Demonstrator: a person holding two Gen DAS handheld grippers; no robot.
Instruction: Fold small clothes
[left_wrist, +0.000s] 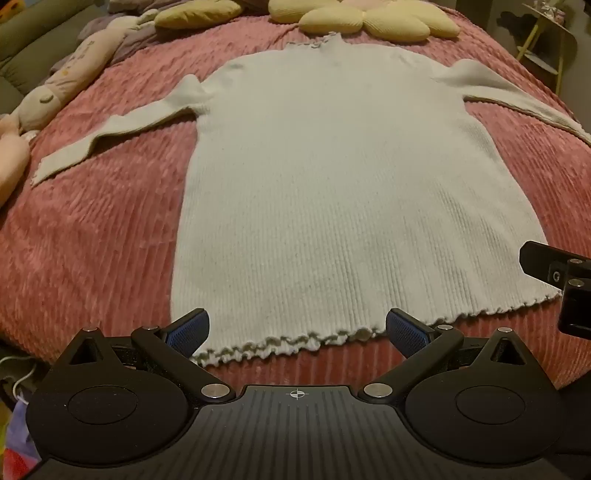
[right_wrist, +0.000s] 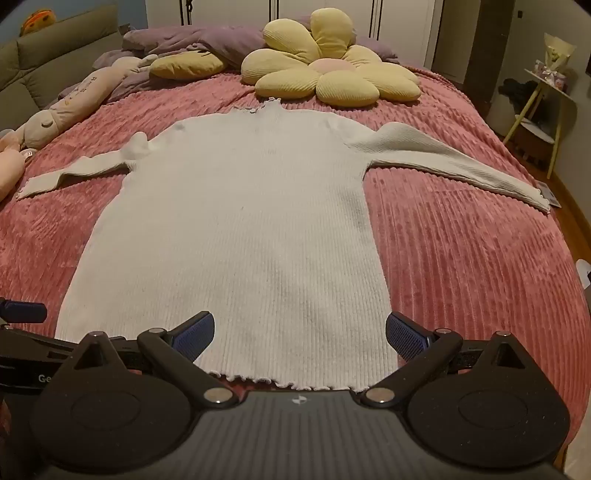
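A pale ribbed long-sleeved sweater lies flat on the pink bedspread, collar away from me, both sleeves spread out to the sides. It also shows in the right wrist view. My left gripper is open, its blue pads either side of the ruffled hem near the left half. My right gripper is open over the hem's right half. Neither holds cloth. Part of the right gripper shows at the left view's right edge.
A yellow flower cushion and a yellow pillow lie beyond the collar. A long plush toy lies along the bed's left side. A small side table stands right of the bed. A green sofa is at the left.
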